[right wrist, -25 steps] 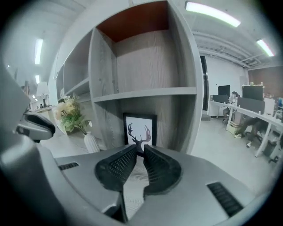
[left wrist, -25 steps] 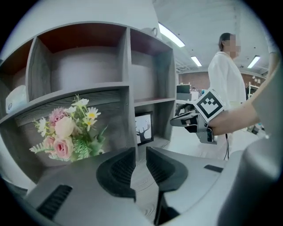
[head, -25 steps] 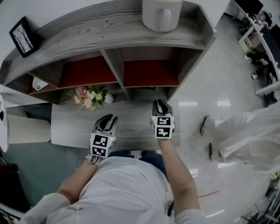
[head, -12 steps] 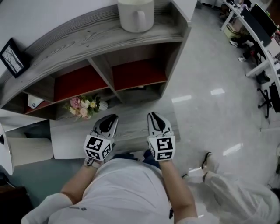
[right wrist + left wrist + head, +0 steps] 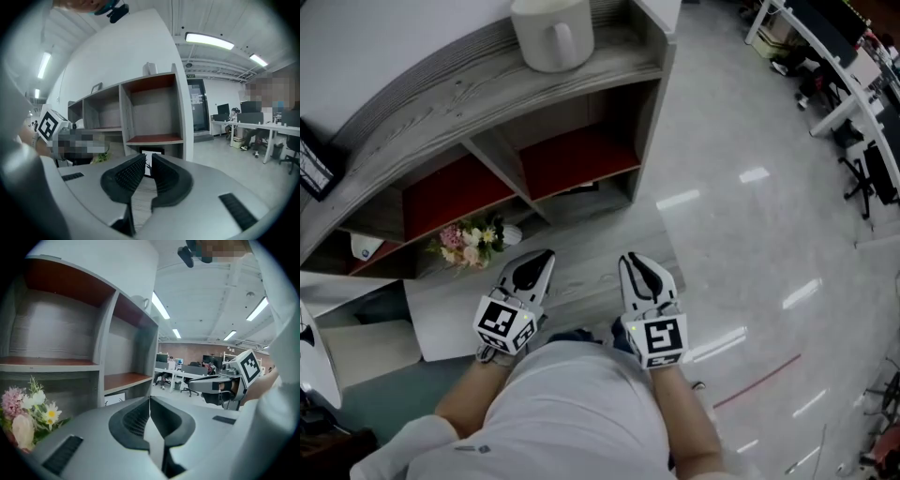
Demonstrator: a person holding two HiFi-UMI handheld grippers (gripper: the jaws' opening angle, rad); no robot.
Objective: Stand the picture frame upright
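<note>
Where the right tongs [image 5: 149, 156] cross it, picture frame [image 5: 148, 168] half hidden.

A small picture frame [image 5: 149, 164] with a thin black border holds a white print of bare dark branches. It stands upright, facing outward, in the bottom right compartment of the shelf unit [image 5: 661, 70], about midway between the compartment's side walls.

Head view dim, grey, fairly sharp; white glare streaks on glossy floor [image 5: 722, 234]. Gripper views brighter, lit by ceiling strip lights [image 5: 208, 41]; strong fisheye bending, black vignetted corners; left gripper [image 5: 149, 398] shell near lens soft.
</note>
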